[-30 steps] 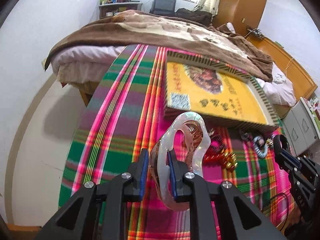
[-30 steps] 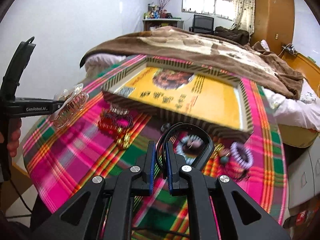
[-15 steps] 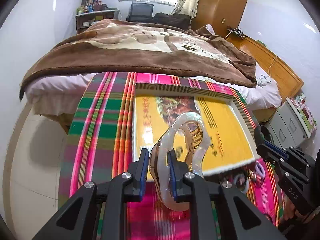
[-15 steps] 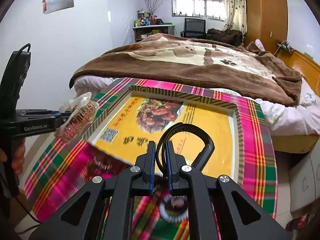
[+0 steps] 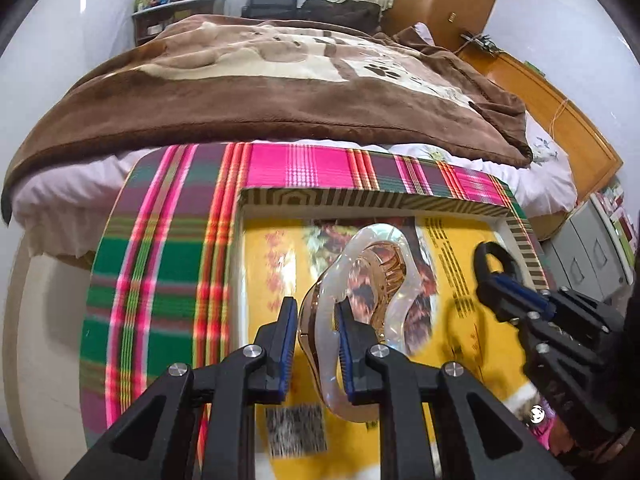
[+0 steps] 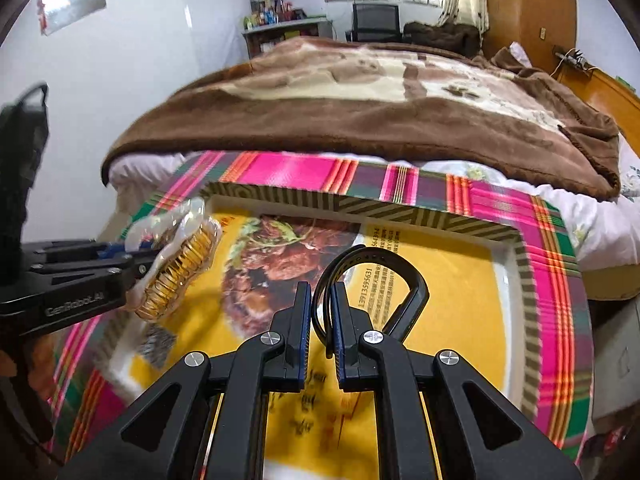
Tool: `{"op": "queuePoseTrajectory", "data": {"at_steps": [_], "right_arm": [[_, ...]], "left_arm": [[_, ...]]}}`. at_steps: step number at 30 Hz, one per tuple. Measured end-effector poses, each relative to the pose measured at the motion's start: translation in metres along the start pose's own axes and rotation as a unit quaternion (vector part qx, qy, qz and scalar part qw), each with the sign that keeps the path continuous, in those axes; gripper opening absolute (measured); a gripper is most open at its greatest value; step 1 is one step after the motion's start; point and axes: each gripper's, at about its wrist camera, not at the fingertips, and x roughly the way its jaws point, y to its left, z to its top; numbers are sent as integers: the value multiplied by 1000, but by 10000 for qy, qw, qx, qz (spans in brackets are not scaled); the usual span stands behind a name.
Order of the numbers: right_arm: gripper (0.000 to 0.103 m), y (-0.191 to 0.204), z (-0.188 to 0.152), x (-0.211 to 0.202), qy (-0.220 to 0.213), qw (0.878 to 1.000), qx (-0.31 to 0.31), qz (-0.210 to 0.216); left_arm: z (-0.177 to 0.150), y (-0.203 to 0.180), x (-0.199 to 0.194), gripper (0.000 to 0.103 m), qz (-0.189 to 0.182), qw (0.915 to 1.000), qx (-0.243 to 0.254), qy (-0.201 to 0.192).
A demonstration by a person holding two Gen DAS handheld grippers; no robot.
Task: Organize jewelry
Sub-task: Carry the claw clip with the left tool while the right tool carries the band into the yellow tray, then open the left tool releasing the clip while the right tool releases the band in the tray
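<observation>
My left gripper is shut on a pearly clear hair claw clip with gold teeth and holds it above the yellow-lined box. The clip also shows in the right wrist view, at the left over the box. My right gripper is shut on a black loop hair band, held above the yellow box floor. In the left wrist view the right gripper and its black band sit at the right over the box.
The box has a striped rim and stands on a pink, green and purple plaid cloth. A bed with a brown blanket lies just behind the table. A small bead piece shows at the lower right.
Both grippers have moved forward and now hang over the box's inside, each still holding its item. The loose jewelry on the cloth has dropped out of view below.
</observation>
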Motion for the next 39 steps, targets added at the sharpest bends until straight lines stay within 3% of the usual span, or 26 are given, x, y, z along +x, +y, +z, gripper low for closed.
{"op": "queuePoseTrajectory", "data": {"at_steps": [4, 23, 27, 31, 33, 34, 35, 36, 39], "right_arm": [[10, -3, 6, 22, 220, 9997, 7, -80], [10, -12, 22, 58, 509, 9986, -24, -147], [10, -11, 22, 62, 583, 9982, -9, -159], [11, -12, 22, 63, 611, 9980, 16, -173], [15, -12, 22, 62, 584, 9981, 25, -169], [22, -12, 22, 60, 579, 9982, 33, -168], [26, -12, 22, 59, 569, 9982, 41, -172], [27, -12, 22, 58, 566, 9982, 41, -168], [28, -14, 20, 51, 510, 9984, 65, -240]], "left_arm": [[13, 1, 28, 20, 119, 9994, 54, 306], [22, 4, 59, 21, 340, 9983, 7, 468], [24, 2, 61, 32, 396, 9981, 16, 481], [23, 2, 60, 34, 399, 9981, 16, 476], [22, 1, 57, 39, 420, 9981, 37, 454], [22, 2, 55, 42, 383, 9983, 25, 440], [22, 2, 52, 49, 308, 9987, 12, 409], [22, 3, 49, 55, 189, 9991, -17, 376], [20, 1, 41, 58, 158, 9993, 12, 330]]}}
